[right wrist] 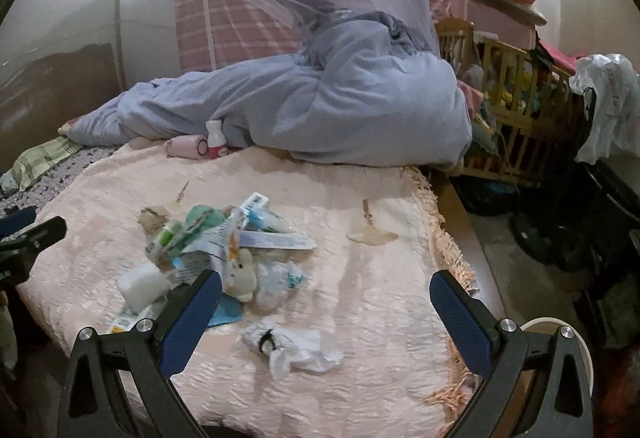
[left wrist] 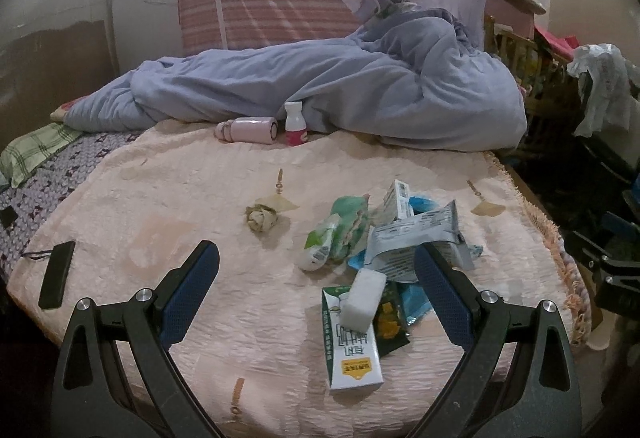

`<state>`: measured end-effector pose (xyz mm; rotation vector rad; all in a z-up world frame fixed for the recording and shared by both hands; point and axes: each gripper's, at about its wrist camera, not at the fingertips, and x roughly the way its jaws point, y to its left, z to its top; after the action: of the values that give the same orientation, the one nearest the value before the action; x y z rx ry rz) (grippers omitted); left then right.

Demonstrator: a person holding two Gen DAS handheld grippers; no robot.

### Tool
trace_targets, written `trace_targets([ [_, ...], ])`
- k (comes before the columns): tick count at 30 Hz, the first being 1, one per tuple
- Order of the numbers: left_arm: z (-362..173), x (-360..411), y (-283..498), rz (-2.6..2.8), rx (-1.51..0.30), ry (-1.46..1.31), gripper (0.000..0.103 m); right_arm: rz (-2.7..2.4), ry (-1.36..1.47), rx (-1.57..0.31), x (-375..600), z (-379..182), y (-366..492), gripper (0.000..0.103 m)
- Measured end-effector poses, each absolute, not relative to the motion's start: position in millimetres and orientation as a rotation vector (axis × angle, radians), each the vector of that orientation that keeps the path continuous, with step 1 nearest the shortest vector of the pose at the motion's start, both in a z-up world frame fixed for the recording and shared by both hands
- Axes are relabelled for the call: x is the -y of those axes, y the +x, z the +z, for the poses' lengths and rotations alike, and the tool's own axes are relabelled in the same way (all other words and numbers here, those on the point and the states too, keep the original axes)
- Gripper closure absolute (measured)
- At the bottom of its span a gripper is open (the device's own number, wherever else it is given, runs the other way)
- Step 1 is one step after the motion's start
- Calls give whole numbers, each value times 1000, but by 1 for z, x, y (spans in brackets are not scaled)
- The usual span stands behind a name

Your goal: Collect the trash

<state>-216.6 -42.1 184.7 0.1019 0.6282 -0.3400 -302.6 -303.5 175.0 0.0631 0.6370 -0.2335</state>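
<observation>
Both views are dim, with a cool, purplish cast. The brightest light enters at the top right corner of each and glares on the wall there. Soft shadows lie beside the trash (left wrist: 380, 238) on the bed (left wrist: 200, 198). Fisheye bending curves the edges; black corners vignette each frame. The right side falls into murk.

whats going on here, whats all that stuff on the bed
A person is holding two hand-held grippers over a pink bedspread strewn with trash. Both the left hand-held gripper and the right hand-held gripper are open and empty. A pile of crinkled snack wrappers, a green-and-white drink carton and a white foam block lies ahead of the left one; a crumpled white plastic bag sits between the right one's fingers. Nothing is picked up yet.
</observation>
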Motion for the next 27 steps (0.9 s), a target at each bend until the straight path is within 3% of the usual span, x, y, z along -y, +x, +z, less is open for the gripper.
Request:
trace_targets([
  [27, 185, 48, -221, -341, -623, 99, 5, -176, 77, -595, 287, 183, -313, 0],
])
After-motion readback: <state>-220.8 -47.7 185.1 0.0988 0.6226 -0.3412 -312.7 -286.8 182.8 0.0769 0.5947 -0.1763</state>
